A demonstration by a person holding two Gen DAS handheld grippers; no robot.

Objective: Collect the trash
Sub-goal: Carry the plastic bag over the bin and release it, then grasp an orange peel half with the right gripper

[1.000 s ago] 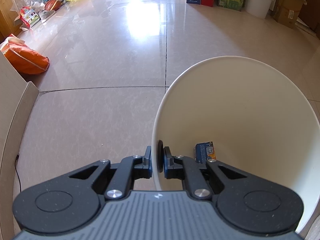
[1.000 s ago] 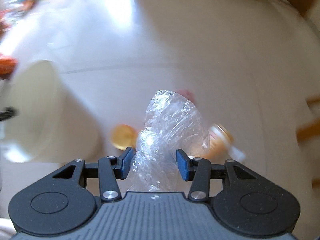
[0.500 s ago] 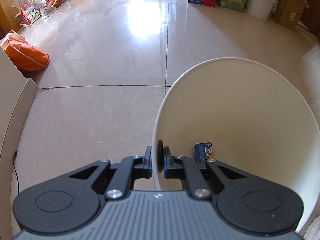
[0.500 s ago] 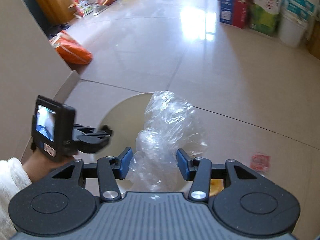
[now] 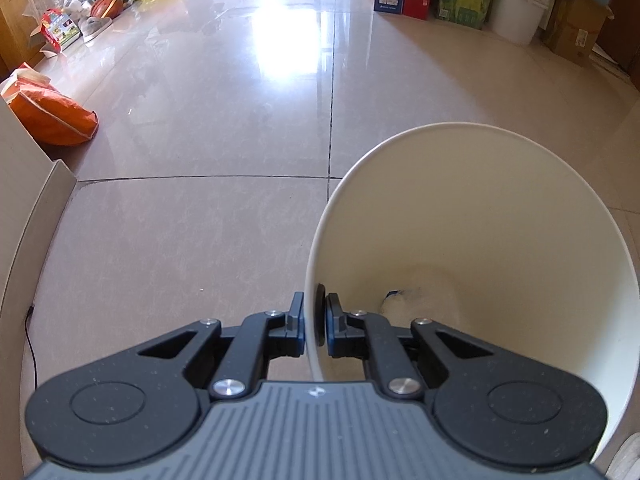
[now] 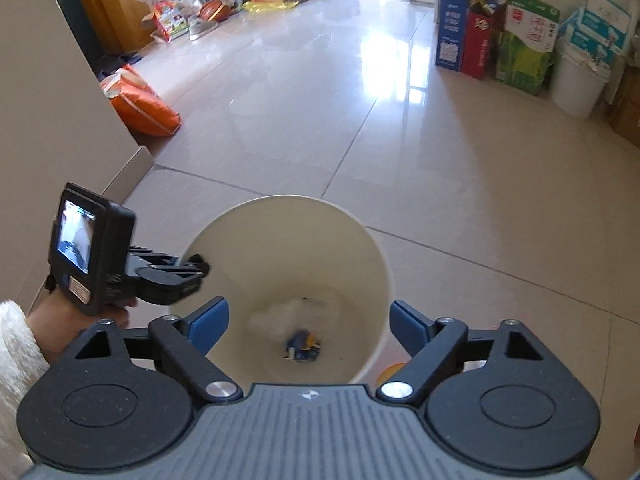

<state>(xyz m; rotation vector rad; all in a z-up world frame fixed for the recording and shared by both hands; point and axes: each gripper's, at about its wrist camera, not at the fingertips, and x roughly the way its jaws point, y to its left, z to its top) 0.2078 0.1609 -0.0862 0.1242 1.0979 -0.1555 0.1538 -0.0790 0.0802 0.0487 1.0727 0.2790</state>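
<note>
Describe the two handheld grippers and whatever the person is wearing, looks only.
Both the left gripper and right gripper have black speckled linkage arms with round hubs, silver pivot bolts, a grey ribbed body bearing a small white logo, and blue fingers. The left one carries a small lit screen on its back. The sleeve is fluffy white.

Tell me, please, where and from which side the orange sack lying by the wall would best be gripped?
Probably the loose, crumpled open end of the orange sack, nearest the wall corner. It lies flat on the floor, its bulging body likely too wide for the jaws, so come down from above and pinch the gathered fabric.
</note>
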